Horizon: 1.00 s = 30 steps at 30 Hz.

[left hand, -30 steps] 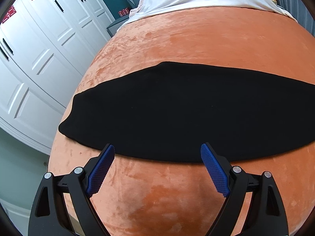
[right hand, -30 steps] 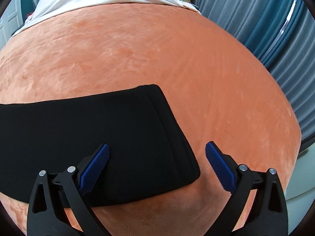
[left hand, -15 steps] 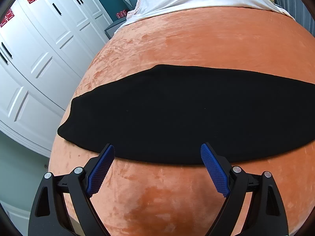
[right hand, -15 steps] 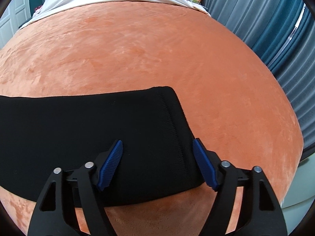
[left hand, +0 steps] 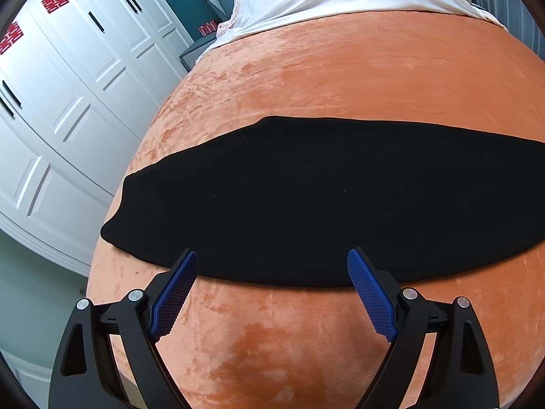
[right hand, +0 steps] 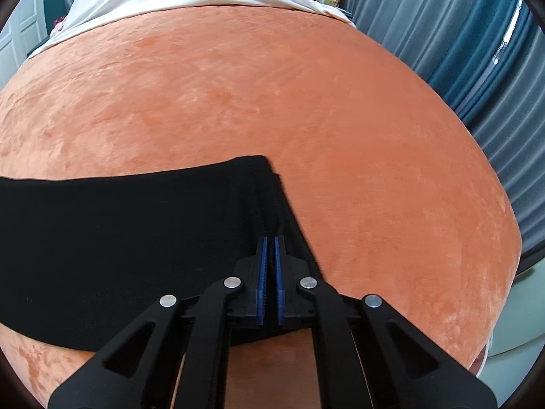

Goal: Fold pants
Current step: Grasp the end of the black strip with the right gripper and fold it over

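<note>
Orange blanket (left hand: 340, 78) over a bed, wardrobe (left hand: 68, 102) past the left edge, curtains (right hand: 477, 51) past the right. Found pants (left hand: 306, 204) lying flat as a long black strip across the near half. Pinched the stitched right end with the right gripper (right hand: 269, 242), pads pressed together on cloth. Kept the left gripper (left hand: 272, 259) spread wide at the strip's near edge, gripping nothing.

Risked catching only the top layer, letting layers slide apart on lifting. Risked plush nap clinging and bunching the strip if dragged from one end. Risked the left end slipping off, being close to the left edge.

Had wide bare blanket beyond the far edge; little at the near edge.
</note>
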Each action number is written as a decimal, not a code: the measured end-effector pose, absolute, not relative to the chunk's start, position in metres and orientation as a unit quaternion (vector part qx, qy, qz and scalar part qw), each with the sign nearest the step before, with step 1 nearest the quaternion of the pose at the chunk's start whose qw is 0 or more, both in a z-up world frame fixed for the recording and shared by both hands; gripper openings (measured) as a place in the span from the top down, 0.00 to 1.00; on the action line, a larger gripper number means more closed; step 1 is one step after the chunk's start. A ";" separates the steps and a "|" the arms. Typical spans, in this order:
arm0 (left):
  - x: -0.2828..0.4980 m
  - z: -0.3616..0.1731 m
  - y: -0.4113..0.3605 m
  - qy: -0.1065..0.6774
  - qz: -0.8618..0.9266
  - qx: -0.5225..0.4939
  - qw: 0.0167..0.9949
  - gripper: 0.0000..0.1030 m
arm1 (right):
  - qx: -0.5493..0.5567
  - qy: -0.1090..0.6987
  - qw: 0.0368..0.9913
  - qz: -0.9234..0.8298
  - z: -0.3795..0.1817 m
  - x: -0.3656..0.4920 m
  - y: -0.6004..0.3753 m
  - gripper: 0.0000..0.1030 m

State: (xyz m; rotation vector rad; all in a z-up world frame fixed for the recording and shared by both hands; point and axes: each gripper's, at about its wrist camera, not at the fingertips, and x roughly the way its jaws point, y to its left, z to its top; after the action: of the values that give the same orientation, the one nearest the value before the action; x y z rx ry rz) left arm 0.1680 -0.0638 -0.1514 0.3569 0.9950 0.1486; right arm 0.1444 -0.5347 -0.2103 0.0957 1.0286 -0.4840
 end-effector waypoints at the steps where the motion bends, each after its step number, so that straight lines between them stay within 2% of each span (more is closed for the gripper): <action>1: 0.168 -0.151 -0.064 0.474 0.072 0.170 0.861 0.16 | 0.067 0.486 0.843 -0.223 -0.212 0.142 -0.544 0.96; 2: 0.168 -0.151 -0.064 0.474 0.074 0.170 0.861 0.16 | 0.103 0.482 0.845 -0.209 -0.214 0.137 -0.555 0.95; 3: 0.169 -0.152 -0.063 0.475 0.076 0.170 0.860 0.16 | 0.123 0.476 0.846 -0.206 -0.212 0.133 -0.560 0.88; 4: 0.170 -0.152 -0.063 0.476 0.077 0.169 0.860 0.16 | 0.143 0.474 0.845 -0.201 -0.209 0.128 -0.564 0.68; 5: 0.171 -0.153 -0.061 0.478 0.078 0.166 0.859 0.16 | 0.152 0.470 0.848 -0.192 -0.208 0.125 -0.566 0.54; 6: 0.171 -0.154 -0.061 0.480 0.079 0.163 0.858 0.16 | 0.157 0.464 0.851 -0.188 -0.209 0.122 -0.565 0.26; 7: 0.172 -0.155 -0.059 0.483 0.079 0.160 0.857 0.16 | 0.160 0.462 0.854 -0.179 -0.211 0.122 -0.564 0.18; 12: 0.173 -0.157 -0.044 0.492 0.091 0.143 0.854 0.16 | 0.157 0.476 0.846 -0.183 -0.229 0.129 -0.559 0.19; 15: 0.171 -0.155 -0.025 0.493 0.104 0.129 0.854 0.16 | 0.200 0.477 0.840 -0.163 -0.238 0.134 -0.559 0.29; 17: 0.172 -0.155 -0.007 0.499 0.114 0.115 0.851 0.16 | 0.201 0.478 0.840 -0.160 -0.232 0.136 -0.556 0.44; 18: 0.173 -0.156 0.007 0.504 0.122 0.103 0.849 0.16 | 0.214 0.476 0.839 -0.154 -0.227 0.136 -0.555 0.70; 19: 0.173 -0.157 0.021 0.508 0.129 0.092 0.847 0.16 | 0.232 0.472 0.837 -0.152 -0.219 0.135 -0.553 0.84; 25: 0.170 -0.157 0.102 0.509 0.170 0.059 0.842 0.16 | 0.273 0.425 0.859 -0.079 -0.160 0.147 -0.495 0.85; 30: 0.163 -0.157 0.169 0.506 0.186 0.039 0.841 0.16 | 0.239 0.416 0.877 0.038 -0.112 0.189 -0.361 0.85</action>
State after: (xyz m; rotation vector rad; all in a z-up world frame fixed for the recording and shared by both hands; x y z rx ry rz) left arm 0.1629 0.1694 -0.1568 0.0829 1.0695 0.3929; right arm 0.1889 -0.3614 -0.1119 0.4985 0.8684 0.0788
